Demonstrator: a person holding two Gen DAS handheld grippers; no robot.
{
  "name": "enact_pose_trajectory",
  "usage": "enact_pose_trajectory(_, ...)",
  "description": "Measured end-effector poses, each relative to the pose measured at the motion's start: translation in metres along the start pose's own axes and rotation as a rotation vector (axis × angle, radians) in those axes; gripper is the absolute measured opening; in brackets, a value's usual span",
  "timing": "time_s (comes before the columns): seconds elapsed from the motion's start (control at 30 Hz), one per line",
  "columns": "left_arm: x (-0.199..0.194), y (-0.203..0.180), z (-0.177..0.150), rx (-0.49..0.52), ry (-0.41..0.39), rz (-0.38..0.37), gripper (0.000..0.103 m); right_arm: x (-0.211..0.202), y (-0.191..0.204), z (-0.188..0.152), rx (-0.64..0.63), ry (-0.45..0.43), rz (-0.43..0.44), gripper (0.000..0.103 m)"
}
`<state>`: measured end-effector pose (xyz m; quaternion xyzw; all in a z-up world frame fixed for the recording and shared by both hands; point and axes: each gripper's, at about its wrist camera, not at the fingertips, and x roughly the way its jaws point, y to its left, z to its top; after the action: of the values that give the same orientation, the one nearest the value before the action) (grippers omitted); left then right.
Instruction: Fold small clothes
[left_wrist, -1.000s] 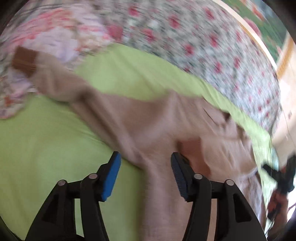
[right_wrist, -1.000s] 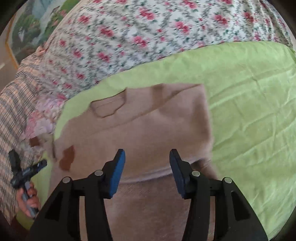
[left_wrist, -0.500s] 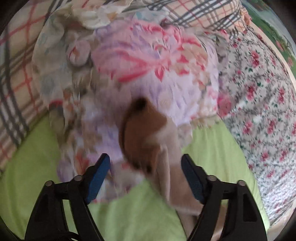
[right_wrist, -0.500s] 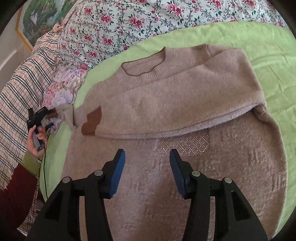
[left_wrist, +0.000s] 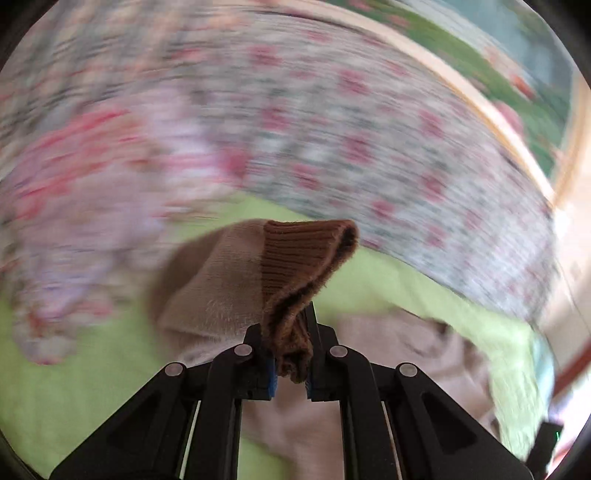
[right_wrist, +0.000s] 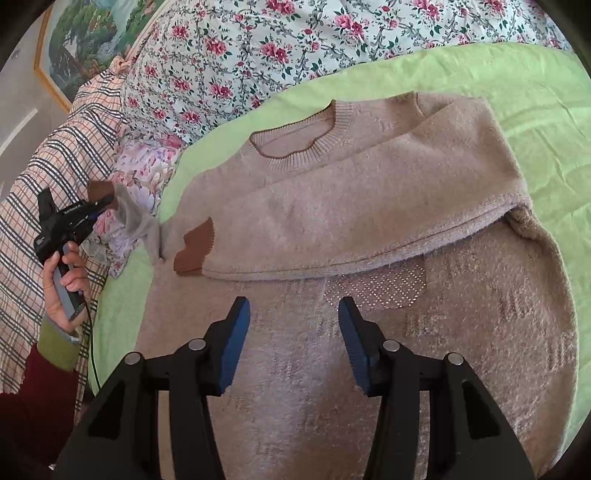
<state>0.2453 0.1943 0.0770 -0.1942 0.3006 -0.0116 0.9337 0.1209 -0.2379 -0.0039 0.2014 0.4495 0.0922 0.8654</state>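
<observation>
Left gripper (left_wrist: 290, 363) clamped on the sweater's (right_wrist: 369, 229) brown cuff (left_wrist: 306, 254).
Right gripper (right_wrist: 293, 332) hovers, fingers apart, over the sweater (green sheet (right_wrist: 517, 81) beneath).

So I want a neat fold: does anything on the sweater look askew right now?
Slightly. The folded-over right sleeve lies slanted across the sweater chest, its brown cuff rumpled near the edge. The other cuff is bunched in the shut left gripper. No damage visible.
</observation>
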Motion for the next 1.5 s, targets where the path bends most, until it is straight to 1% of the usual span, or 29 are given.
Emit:
enact_pose_trajectory(0.07,0.012,-0.049,-0.011,0.067,0.040,-0.084,0.009,-0.007,-0.004,-0.001,0.011,-0.014,0.000,0.051)
enact_pose_trajectory(0.17,0.031,-0.123,-0.035,0.163,0.106,-0.208,0.008,-0.017,-0.014,-0.002,0.031,-0.029,-0.001,0.051)
enact_pose_trajectory(0.27,0.049,-0.175,-0.063,0.231,0.162,-0.272,0.008,-0.026,-0.026,-0.003,0.056,-0.046,-0.015,0.051)
enact_pose_trajectory(0.33,0.071,-0.205,-0.084,0.253,0.219,-0.309,0.008,-0.030,-0.034,-0.003,0.074,-0.057,-0.026,0.051)
enact_pose_trajectory(0.47,0.105,-0.235,-0.117,0.272,0.299,-0.340,0.009,-0.038,-0.053,-0.002,0.118,-0.078,-0.045,0.051)
enact_pose_trajectory(0.53,0.126,-0.246,-0.133,0.288,0.342,-0.340,0.009,-0.040,-0.060,0.000,0.139,-0.087,-0.048,0.051)
enact_pose_trajectory(0.6,0.145,-0.248,-0.148,0.294,0.394,-0.329,0.011,-0.041,-0.062,0.004,0.148,-0.097,-0.044,0.051)
enact_pose_trajectory(0.63,0.148,-0.248,-0.153,0.293,0.414,-0.327,0.012,-0.041,-0.061,0.006,0.146,-0.102,-0.041,0.051)
enact_pose_trajectory(0.67,0.151,-0.243,-0.157,0.288,0.438,-0.325,0.017,-0.041,-0.060,0.009,0.144,-0.105,-0.036,0.051)
enact_pose_trajectory(0.7,0.150,-0.241,-0.159,0.285,0.446,-0.324,0.025,-0.040,-0.057,0.012,0.139,-0.110,-0.028,0.051)
enact_pose_trajectory(0.73,0.147,-0.236,-0.161,0.282,0.455,-0.328,0.030,-0.038,-0.054,0.015,0.133,-0.113,-0.021,0.051)
enact_pose_trajectory(0.8,0.132,-0.223,-0.162,0.281,0.450,-0.316,0.053,-0.031,-0.046,0.022,0.117,-0.113,-0.010,0.051)
enact_pose_trajectory(0.9,0.095,-0.198,-0.158,0.280,0.391,-0.275,0.064,-0.014,-0.040,0.033,0.102,-0.097,0.010,0.052)
enact_pose_trajectory(0.97,0.070,-0.169,-0.153,0.270,0.338,-0.205,0.069,-0.002,-0.041,0.038,0.104,-0.087,0.007,0.055)
enact_pose_trajectory(1.0,0.060,-0.153,-0.150,0.262,0.311,-0.155,0.072,0.005,-0.042,0.042,0.108,-0.085,-0.008,0.058)
enact_pose_trajectory(1.07,0.047,-0.118,-0.145,0.232,0.265,-0.023,0.072,0.017,-0.045,0.050,0.105,-0.087,-0.030,0.058)
enact_pose_trajectory(1.13,0.042,-0.075,-0.139,0.166,0.245,0.104,0.072,0.033,-0.048,0.059,0.118,-0.068,-0.056,0.058)
enact_pose_trajectory(1.2,0.044,-0.042,-0.135,0.114,0.256,0.169,0.072,0.049,-0.051,0.066,0.128,-0.033,-0.058,0.059)
enact_pose_trajectory(1.27,0.050,-0.018,-0.132,0.084,0.267,0.218,0.071,0.068,-0.052,0.073,0.141,-0.004,-0.032,0.058)
enact_pose_trajectory(1.3,0.056,-0.009,-0.130,0.077,0.281,0.228,0.071,0.073,-0.050,0.076,0.134,0.008,-0.021,0.045)
enact_pose_trajectory(1.33,0.062,-0.006,-0.130,0.074,0.294,0.231,0.071,0.075,-0.046,0.080,0.115,0.016,-0.022,0.007)
enact_pose_trajectory(1.4,0.074,-0.002,-0.127,0.081,0.302,0.267,0.068,0.061,-0.035,0.090,0.088,-0.041,0.004,0.006)
enact_pose_trajectory(1.43,0.075,-0.003,-0.125,0.091,0.296,0.279,0.066,0.044,-0.030,0.096,0.078,-0.090,0.031,0.006)
enact_pose_trajectory(1.47,0.077,-0.005,-0.123,0.102,0.288,0.289,0.060,0.032,-0.028,0.100,0.079,-0.124,0.053,0.006)
enact_pose_trajectory(1.5,0.077,-0.006,-0.121,0.105,0.283,0.295,0.051,0.016,-0.029,0.105,0.087,-0.160,0.076,0.006)
